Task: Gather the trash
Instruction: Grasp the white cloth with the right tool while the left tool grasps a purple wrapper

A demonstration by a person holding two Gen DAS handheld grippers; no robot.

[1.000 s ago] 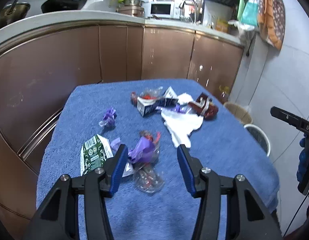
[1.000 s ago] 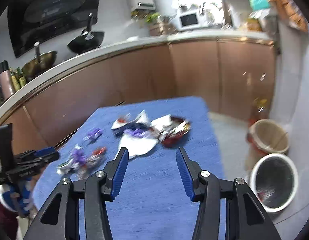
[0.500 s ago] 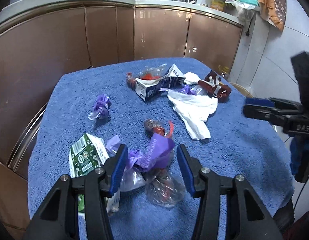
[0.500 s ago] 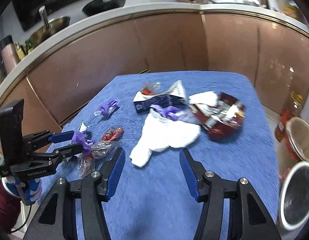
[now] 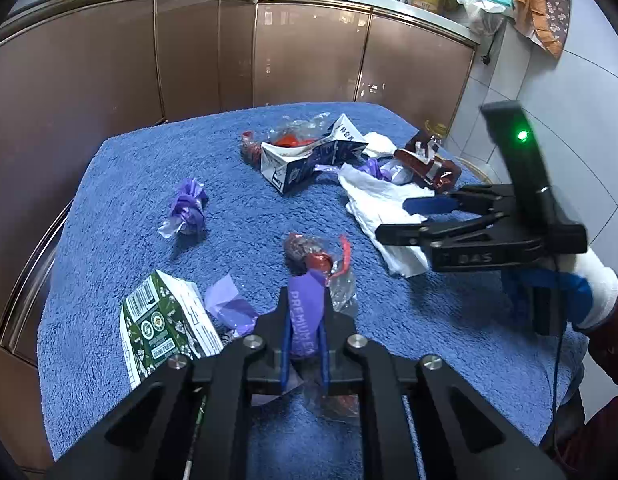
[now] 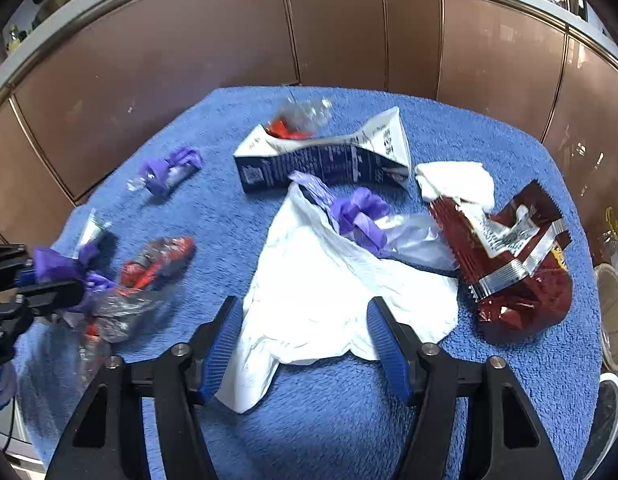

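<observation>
Trash lies on a table covered with a blue towel [image 5: 121,216]. My left gripper [image 5: 305,320] is shut on a purple wrapper [image 5: 305,312] that is tangled with clear and red plastic [image 5: 329,264]. It also shows at the left of the right wrist view [image 6: 49,280]. My right gripper [image 6: 305,340] is open, its fingers on either side of the near end of a white tissue [image 6: 329,280]. It also shows in the left wrist view [image 5: 413,220], over the tissue [image 5: 373,200].
A green carton [image 5: 165,324], a small purple wrapper [image 5: 187,208], a dark blue carton [image 6: 321,156], a purple glove [image 6: 361,212] and a brown snack bag [image 6: 509,256] lie on the towel. A bin [image 6: 613,312] stands on the floor at right. Brown cabinets stand behind.
My left gripper has closed on the purple wrapper. My right gripper has moved forward and down, so its fingers now straddle the white tissue.
</observation>
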